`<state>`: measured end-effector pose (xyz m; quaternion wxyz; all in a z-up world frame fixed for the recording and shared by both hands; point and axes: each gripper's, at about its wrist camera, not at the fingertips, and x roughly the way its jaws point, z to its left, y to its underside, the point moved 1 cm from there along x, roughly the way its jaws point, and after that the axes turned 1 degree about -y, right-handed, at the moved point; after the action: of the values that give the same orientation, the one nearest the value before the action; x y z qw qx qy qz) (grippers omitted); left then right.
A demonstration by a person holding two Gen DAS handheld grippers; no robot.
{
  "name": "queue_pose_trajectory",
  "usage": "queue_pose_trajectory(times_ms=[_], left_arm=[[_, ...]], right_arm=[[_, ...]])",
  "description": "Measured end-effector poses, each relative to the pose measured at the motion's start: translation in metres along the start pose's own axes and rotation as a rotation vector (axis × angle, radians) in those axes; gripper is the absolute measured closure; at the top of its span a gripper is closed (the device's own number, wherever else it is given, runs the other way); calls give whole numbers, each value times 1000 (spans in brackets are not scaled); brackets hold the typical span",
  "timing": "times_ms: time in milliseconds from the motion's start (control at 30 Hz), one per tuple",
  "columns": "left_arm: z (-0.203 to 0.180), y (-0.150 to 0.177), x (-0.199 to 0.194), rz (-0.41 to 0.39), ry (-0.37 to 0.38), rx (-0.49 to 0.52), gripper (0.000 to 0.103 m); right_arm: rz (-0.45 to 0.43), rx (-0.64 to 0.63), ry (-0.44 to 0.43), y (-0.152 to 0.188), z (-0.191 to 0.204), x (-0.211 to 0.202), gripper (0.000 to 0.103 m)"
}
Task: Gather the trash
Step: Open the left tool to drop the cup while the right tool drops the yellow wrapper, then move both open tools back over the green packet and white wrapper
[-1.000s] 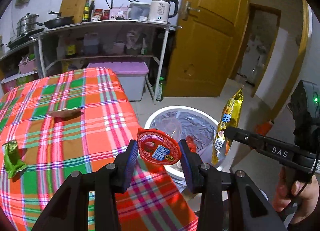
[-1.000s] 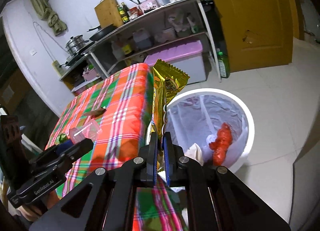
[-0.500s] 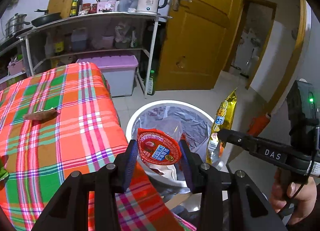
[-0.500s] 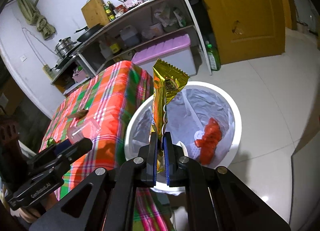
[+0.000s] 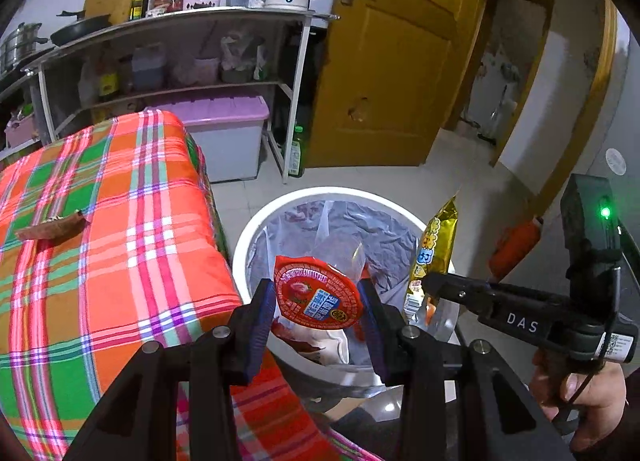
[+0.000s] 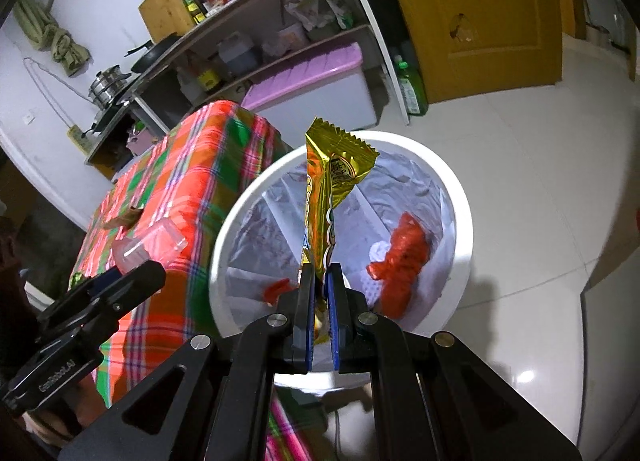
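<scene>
My left gripper [image 5: 318,303] is shut on a clear plastic cup with a red foil lid [image 5: 316,293] and holds it over the near part of the white trash bin [image 5: 256,229]. My right gripper [image 6: 320,293] is shut on a gold snack wrapper [image 6: 332,189] and holds it upright over the same bin [image 6: 460,197]. The bin has a clear liner with red wrappers [image 6: 404,257] inside. The right gripper [image 5: 430,281] with the wrapper [image 5: 434,253] shows in the left wrist view; the left gripper [image 6: 120,277] with the cup [image 6: 148,243] shows in the right wrist view.
A table with a plaid cloth [image 5: 100,229] stands left of the bin, with a brown wrapper [image 5: 52,227] on it. A metal shelf rack [image 5: 168,61] and a purple-lidded box [image 5: 224,133] stand behind. A yellow door [image 5: 392,61] is at the back right. Tiled floor [image 6: 540,121] surrounds the bin.
Both grippers have moved from over the table edge to over the bin, each still holding its piece of trash.
</scene>
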<state>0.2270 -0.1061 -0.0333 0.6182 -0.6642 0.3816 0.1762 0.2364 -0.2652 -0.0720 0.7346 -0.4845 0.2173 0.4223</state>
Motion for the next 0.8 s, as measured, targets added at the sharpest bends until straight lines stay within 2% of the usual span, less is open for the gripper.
queue_pose_trajectory(times_ms=[67, 100, 167, 233, 533, 667, 800], left_arm=[[-1, 0, 6, 11, 2, 0, 61], [-2, -1, 9, 16, 4, 1, 61], [-3, -1, 14, 27, 9, -2, 61], [-3, -2, 18, 36, 14, -1, 61], [-3, -2, 30, 65, 16, -9, 60], [-2, -1, 33, 72, 18, -19, 50], [0, -2, 29, 64, 19, -23, 49]], right_arm=[[11, 5, 7, 0, -5, 4, 96], [19, 10, 12, 1, -7, 7, 92], [26, 14, 21, 1, -10, 10, 79], [26, 15, 26, 1, -13, 11, 61], [5, 26, 25, 0, -19, 5, 60], [-3, 28, 22, 0, -18, 1, 60], [-10, 25, 16, 1, -15, -3, 60]])
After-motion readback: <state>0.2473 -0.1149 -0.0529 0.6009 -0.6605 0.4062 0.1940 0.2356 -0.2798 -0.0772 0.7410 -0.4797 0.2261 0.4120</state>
